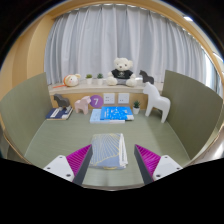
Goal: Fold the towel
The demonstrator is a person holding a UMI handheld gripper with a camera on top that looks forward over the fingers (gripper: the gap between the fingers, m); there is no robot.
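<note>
You are looking across a grey-green desk (60, 140) toward a curtain (110, 35) of pale, pleated cloth that fills the wall behind it. Two tall panels stand at the desk's sides, a left panel (22, 105) and a right panel (192, 100). Along the far edge runs a low shelf (95, 88) with a teddy bear (122, 70) sitting at its middle, a round orange-and-white toy (71, 79) toward its left end and a small dark horse (146, 76) to the bear's right. In front of the shelf stand a purple card (96, 101), a white horse (156, 100) near the far right corner, and a pink figure (62, 100) on the left. A blue-and-white booklet (112, 114) lies flat at the far middle of the desk, and a dark flat item (58, 114) lies to its left.

Your gripper (110, 160) is at the near edge, its fingers spread wide, the magenta pads (77, 157) facing inward. The towel (108, 150) stands between them, grey-blue, bunched and raised off the desk with a pale edge running up its right side. Its left side looks to touch the left pad; a gap shows toward the right pad, so you cannot call it pinched.
</note>
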